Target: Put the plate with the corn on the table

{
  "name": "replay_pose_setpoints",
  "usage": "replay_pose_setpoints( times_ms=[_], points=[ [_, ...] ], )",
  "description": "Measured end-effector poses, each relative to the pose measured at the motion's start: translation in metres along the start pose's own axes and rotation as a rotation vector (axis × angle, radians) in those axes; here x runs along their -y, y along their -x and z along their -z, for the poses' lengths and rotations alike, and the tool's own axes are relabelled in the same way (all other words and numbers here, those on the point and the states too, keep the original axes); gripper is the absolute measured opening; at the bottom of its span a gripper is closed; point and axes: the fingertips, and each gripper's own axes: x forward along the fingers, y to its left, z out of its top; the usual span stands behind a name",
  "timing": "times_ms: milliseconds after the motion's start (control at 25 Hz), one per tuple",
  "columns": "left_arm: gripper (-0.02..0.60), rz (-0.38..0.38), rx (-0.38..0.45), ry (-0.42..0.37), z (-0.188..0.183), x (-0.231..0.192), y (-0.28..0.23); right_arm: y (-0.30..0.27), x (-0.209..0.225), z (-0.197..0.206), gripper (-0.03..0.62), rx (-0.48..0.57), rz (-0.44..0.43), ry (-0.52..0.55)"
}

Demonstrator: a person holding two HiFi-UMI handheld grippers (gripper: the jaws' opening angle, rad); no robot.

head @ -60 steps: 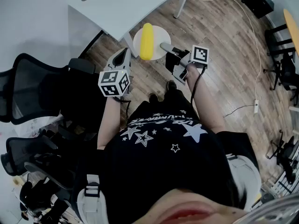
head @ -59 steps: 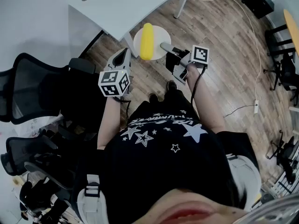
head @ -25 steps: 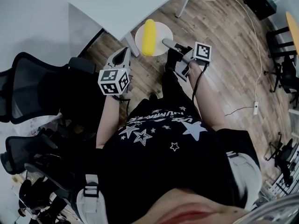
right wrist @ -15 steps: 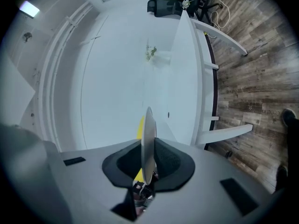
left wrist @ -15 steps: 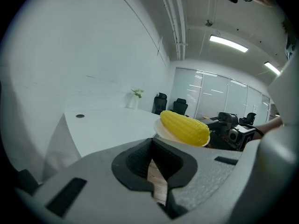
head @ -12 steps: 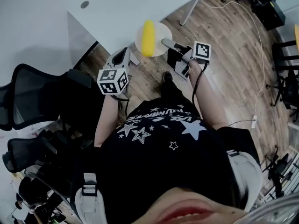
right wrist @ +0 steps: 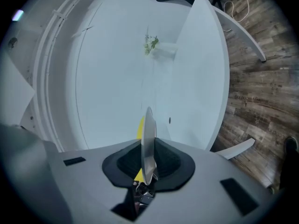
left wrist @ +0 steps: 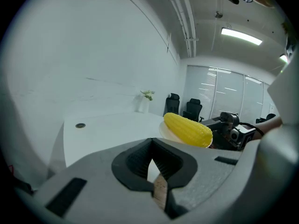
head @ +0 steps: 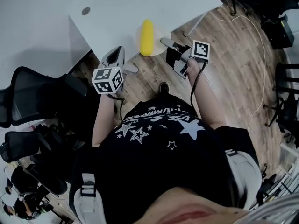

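Note:
A white plate [head: 159, 31] with a yellow corn cob [head: 147, 36] on it hangs over the edge of the white table [head: 140, 3]. My right gripper [head: 164, 42] is shut on the plate's right rim. In the right gripper view the plate [right wrist: 148, 139] stands edge-on between the jaws, and the corn [right wrist: 139, 127] peeks out behind it. My left gripper [head: 114, 56] is a little left of the plate, apart from it, shut on nothing. From the left gripper view the corn [left wrist: 188, 129] lies to the right, above the table [left wrist: 107, 129].
Black office chairs [head: 32, 92] crowd the left side. A table leg [head: 196, 24] slants down to the wood floor, where a cable [head: 257, 55] runs. A round hole [head: 86, 11] is in the tabletop. A small vase with a plant [left wrist: 142, 104] stands at the table's far end.
Both grippers and the plate with the corn have moved forward toward the table. The plate was over the wood floor and now reaches over the table's edge.

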Motion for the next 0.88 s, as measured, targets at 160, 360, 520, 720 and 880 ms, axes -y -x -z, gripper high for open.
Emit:
replay_pose_setpoints(
  times_ms=[160, 360, 520, 720, 880],
  points=[
    [0.006, -0.053, 0.002, 0.022, -0.009, -0.004, -0.025, -0.007, 0.007, -0.033, 0.044, -0.038, -0.005, -0.005],
    [0.006, -0.096, 0.004, 0.051, -0.012, -0.006, -0.051, -0.015, 0.016, -0.064, 0.044, -0.078, -0.006, -0.003],
    [0.006, -0.123, 0.010, 0.080, -0.013, -0.012, -0.063, -0.018, 0.021, -0.081, 0.044, -0.090, -0.007, -0.002],
    [0.006, -0.117, -0.001, 0.091, -0.016, -0.009, -0.082, -0.011, 0.034, -0.099, 0.044, -0.067, 0.008, -0.016],
    [0.006, -0.095, -0.012, 0.100, -0.017, -0.007, -0.102, -0.011, 0.041, -0.111, 0.044, -0.047, 0.010, -0.029]
  ],
)
